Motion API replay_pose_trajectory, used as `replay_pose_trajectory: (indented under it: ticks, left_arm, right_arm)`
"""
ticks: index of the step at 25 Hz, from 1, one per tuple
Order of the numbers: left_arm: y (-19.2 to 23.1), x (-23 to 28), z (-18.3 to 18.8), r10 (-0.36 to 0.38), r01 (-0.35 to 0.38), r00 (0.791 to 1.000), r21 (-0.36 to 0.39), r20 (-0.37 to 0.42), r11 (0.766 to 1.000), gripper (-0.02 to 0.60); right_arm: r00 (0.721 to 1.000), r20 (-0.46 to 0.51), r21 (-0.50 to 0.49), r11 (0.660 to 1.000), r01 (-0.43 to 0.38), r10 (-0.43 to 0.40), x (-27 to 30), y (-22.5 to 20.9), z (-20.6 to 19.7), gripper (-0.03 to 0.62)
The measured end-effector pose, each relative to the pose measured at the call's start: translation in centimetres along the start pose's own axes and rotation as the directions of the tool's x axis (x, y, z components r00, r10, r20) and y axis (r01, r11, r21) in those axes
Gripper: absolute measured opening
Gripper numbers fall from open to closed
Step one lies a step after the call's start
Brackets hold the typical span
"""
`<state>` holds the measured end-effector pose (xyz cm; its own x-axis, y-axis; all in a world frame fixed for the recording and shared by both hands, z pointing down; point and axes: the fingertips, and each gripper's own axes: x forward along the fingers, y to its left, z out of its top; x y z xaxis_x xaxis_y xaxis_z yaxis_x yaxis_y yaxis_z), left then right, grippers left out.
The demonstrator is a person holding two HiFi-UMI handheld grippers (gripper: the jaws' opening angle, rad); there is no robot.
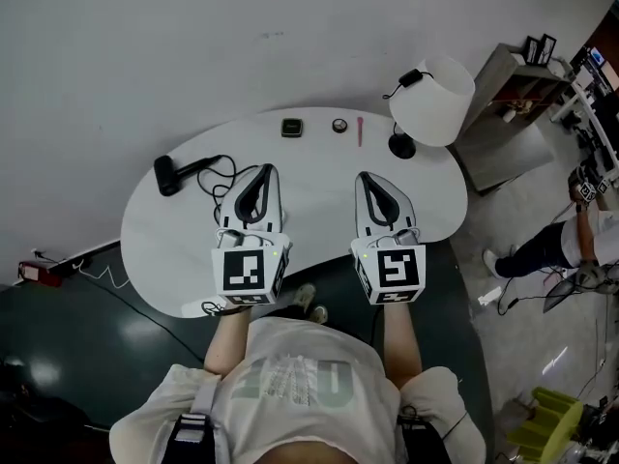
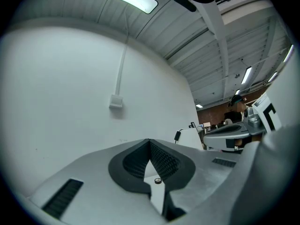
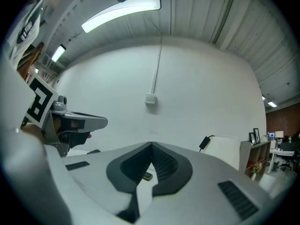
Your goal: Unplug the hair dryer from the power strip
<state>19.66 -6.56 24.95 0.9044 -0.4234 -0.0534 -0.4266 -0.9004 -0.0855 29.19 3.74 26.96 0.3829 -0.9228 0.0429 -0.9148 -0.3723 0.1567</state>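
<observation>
Item 1. Black hair dryer [image 1: 167, 174]: we find it lying on the left end of the white rounded table [image 1: 155, 259], with its black cord [image 1: 219, 172] looped beside it, between the dryer and the left gripper. We cannot make out where the cord ends.

Item 2. Left gripper [image 1: 265, 170]: held level over the table, near the cord loops and touching nothing. Its own view shows the black pads [image 2: 164, 161] closed tip to tip with nothing held. Through the gap below them we see only the tabletop and a small round dark object [image 2: 158, 180].

Item 3. Right gripper [image 1: 365, 176]: level over the middle of the table, well apart from the dryer. Its jaws are pressed together and hold nothing. A small dark square object [image 3: 147, 176] lies on the table beyond them.

Item 4. Far edge of the table: a thin pink stick [image 1: 359, 130] and a white lamp shade [image 1: 435, 100] on a black base [image 1: 401, 146].

Item 5. Floor, left of the table: a red box-shaped item [image 1: 39, 273] with a white lead. We cannot tell whether it is the power strip.

Item 6. Right edge of the head view: another person [image 1: 571, 240].
</observation>
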Motion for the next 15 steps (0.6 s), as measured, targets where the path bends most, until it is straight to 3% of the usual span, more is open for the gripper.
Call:
replay_pose_trajectory:
  ticks: [9, 15]
  left_arm:
    - [2.3, 0.6, -0.1, 0.065, -0.065, 0.998, 0.011, 0.003, 0.998, 0.005]
    - [5.6, -1.3, 0.0, 0.17, -0.17, 0.985, 0.009, 0.013, 0.985, 0.005]
  right_arm:
    - [0.997, 0.03, -0.012, 0.997, -0.072, 0.072, 3.3, 0.8, 0.9, 0.003]
    - [0.979, 0.048, -0.041, 0.98, -0.197, 0.199, 5.9, 4.8, 1.6, 0.003]
